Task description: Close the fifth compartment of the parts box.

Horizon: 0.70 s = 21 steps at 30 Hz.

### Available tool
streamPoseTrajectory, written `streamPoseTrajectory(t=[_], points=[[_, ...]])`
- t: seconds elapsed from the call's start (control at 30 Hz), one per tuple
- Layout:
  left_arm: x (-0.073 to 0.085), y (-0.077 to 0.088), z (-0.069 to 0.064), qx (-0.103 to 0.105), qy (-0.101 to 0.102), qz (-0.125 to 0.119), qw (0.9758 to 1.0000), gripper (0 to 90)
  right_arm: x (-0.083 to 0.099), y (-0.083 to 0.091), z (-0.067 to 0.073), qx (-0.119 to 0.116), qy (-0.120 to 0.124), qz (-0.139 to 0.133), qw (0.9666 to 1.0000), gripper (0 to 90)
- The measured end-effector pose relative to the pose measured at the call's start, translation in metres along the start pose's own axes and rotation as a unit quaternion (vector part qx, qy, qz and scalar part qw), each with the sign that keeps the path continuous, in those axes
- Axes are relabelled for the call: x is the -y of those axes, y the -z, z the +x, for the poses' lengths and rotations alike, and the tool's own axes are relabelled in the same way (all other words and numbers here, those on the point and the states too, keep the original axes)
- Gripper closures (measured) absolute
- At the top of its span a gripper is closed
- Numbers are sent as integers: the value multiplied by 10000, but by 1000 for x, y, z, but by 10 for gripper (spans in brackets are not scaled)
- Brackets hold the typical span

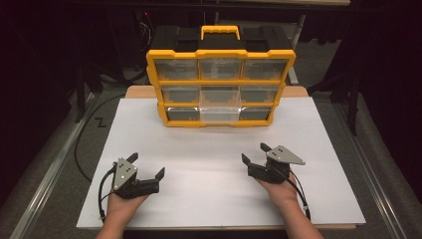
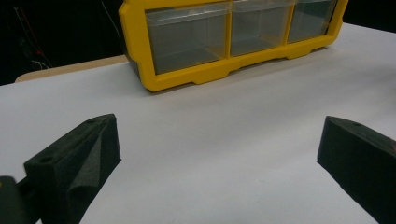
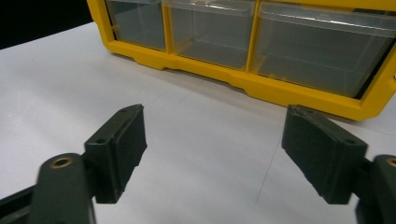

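- Organizer stands upright at the worktop's far edge; its middle bottom drawer juts out.
- Left gripper and right gripper fingers are spread, empty.
- I judge the drawers light, stiff, slick plastic; I'd pinch the front lip.

left gripper: black, grey plate | right gripper: black, cabled

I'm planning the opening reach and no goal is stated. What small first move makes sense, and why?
Probably ease the right gripper toward the organizer: its fingers are open and empty, and the middle drawer already juts forward.
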State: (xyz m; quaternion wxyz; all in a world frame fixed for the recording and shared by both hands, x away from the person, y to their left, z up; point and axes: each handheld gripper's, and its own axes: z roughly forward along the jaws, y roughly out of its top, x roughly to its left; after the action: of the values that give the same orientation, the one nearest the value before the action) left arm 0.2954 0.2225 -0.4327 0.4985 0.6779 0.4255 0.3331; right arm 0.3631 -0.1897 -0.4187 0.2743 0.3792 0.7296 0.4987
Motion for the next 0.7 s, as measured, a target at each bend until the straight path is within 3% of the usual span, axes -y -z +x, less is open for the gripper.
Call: streamPoseTrajectory(t=[0.7], points=[[0, 0, 0, 7, -2, -23, 10000, 1, 1, 3, 1, -92, 160, -79, 9998, 560]])
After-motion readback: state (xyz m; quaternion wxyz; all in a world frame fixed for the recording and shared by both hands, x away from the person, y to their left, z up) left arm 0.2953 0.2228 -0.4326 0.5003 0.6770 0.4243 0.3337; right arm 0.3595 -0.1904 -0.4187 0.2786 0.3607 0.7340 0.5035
